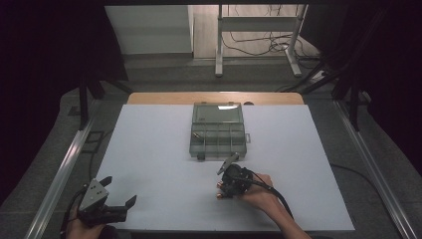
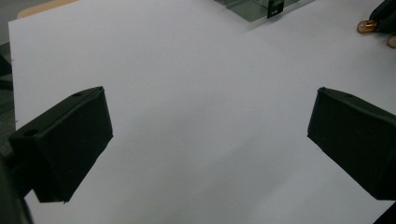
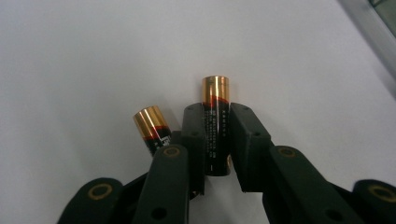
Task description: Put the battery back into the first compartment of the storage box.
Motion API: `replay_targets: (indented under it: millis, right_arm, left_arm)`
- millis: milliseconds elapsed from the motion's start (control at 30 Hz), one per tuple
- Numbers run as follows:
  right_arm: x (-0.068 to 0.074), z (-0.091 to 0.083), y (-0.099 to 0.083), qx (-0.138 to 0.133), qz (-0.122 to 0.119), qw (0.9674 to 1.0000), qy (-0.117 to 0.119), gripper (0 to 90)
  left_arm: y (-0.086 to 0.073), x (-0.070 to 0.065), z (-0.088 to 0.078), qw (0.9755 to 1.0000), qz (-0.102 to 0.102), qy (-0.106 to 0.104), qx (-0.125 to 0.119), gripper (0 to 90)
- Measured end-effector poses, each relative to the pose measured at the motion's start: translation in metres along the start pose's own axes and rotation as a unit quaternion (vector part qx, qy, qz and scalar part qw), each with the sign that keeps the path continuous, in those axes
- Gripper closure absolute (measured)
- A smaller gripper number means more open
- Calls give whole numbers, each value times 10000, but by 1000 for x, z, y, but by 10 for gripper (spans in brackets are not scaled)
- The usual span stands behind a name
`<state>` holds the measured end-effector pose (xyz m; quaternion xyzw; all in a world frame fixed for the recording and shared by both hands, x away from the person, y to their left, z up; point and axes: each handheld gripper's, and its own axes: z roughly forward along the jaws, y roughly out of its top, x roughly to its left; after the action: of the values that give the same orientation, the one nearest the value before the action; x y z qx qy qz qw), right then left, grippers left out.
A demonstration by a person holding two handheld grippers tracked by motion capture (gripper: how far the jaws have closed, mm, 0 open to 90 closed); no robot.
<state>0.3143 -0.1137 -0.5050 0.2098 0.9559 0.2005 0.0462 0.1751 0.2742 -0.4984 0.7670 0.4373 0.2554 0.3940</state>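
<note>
In the right gripper view, my right gripper [image 3: 215, 113] is shut on a black and copper AA battery [image 3: 215, 135], which stands up between the pads on the white board. A second battery [image 3: 151, 126] lies just left of the jaws, partly hidden behind the left finger. From above, the right gripper [image 1: 223, 190] points down near the board's front, with copper battery ends [image 1: 219, 185] at its tip. My left gripper [image 1: 119, 191] rests at the front left corner, open and holding nothing. In its own view the left gripper [image 2: 210, 140] spans bare board, and the batteries [image 2: 366, 26] lie far off at top right.
A clear plastic compartment box [image 1: 219, 130] sits at the middle of the white board [image 1: 149, 159], lid raised, just beyond the right gripper; its corner [image 2: 261, 9] shows from the left. Metal rails [image 1: 64, 164] run along both sides of the table.
</note>
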Motion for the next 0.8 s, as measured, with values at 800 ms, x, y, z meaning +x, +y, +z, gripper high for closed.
replay_targets:
  millis: [800]
  right_arm:
    - [-8,-23,1,-635,327,9974,-88,763]
  left_arm:
    - [0,0,0,10000,8,0,5,7]
